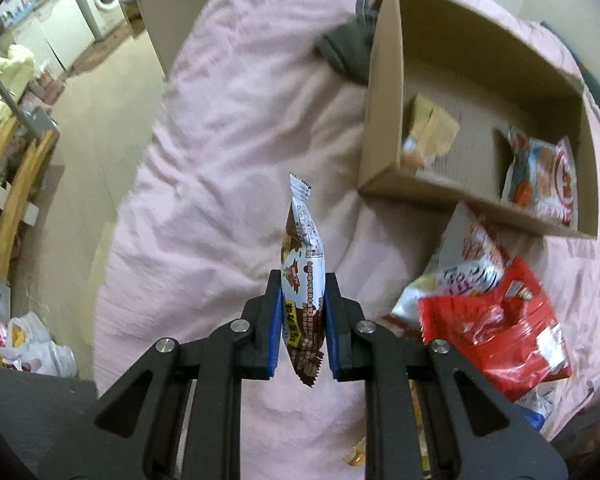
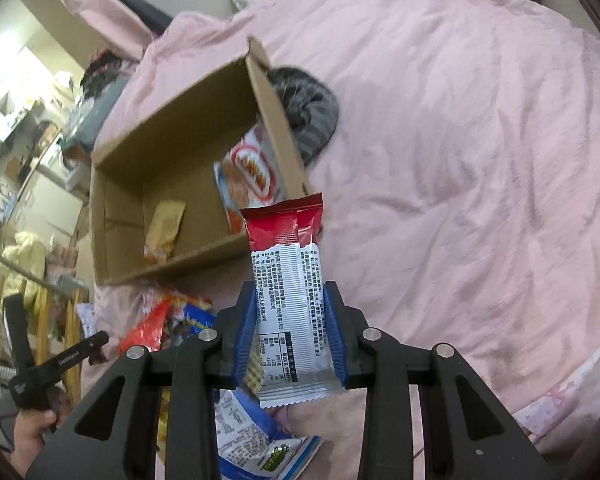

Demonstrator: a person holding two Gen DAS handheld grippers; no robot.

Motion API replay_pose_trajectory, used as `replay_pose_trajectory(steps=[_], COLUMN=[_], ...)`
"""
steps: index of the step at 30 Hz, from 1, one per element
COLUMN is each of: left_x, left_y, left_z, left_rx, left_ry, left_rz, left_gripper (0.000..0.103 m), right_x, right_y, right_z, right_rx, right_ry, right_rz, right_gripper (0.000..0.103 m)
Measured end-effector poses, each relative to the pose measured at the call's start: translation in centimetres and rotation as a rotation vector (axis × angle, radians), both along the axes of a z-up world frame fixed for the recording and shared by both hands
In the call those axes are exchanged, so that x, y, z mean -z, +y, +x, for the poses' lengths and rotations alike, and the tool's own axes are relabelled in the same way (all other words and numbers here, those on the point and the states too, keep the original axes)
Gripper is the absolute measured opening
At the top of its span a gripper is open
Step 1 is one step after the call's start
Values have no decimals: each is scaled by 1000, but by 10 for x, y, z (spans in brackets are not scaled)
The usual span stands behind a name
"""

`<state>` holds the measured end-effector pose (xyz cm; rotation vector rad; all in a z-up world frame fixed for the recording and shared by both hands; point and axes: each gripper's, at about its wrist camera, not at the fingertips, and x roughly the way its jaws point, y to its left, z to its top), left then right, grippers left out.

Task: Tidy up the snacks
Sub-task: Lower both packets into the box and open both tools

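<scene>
Snack packets (image 1: 496, 320) heaped on rumpled pink bedspread (image 1: 235, 128); cardboard box (image 1: 384, 120) beyond.

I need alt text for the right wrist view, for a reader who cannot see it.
The right gripper holds a red and white snack packet upright above a pink blanket. Behind it lies an open cardboard box with two snacks inside, and loose packets lie in front of the box.

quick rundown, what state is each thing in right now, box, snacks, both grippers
left gripper: shut on brown snack packet, held edge-on, off the bed
right gripper: shut on red and white snack packet, lifted
cardboard box: open, flaps up, on the pink bedcover
orange-red snack bag: inside box
tan packet: inside box
loose snack pile: outside box, unsorted
</scene>
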<state>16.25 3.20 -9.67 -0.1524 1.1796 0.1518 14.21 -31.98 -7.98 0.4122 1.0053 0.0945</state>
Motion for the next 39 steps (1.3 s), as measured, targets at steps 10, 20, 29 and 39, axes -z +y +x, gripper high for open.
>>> replay_pose_trajectory(steps=[10,20,29,39], left_x=[-43,-79,-90,-78], left_y=[7,-17,-43,-55], left_z=[7,31,62,94], left_rx=[14,115,188,212], left_ry=[-158,-222,-266,-295], left_rz=[-12,-3,28,1], left_gripper=[15,15,15,15], right_x=[-36,-58,-55,-45], right_y=[-3,16,26,32], right_z=[-3,18,44,83], right_rx=[9,-77,-96,-107], right_ry=[-185,-294,-291,-273], right_rz=[69,57,58,35], right_gripper=[34,34,34,34])
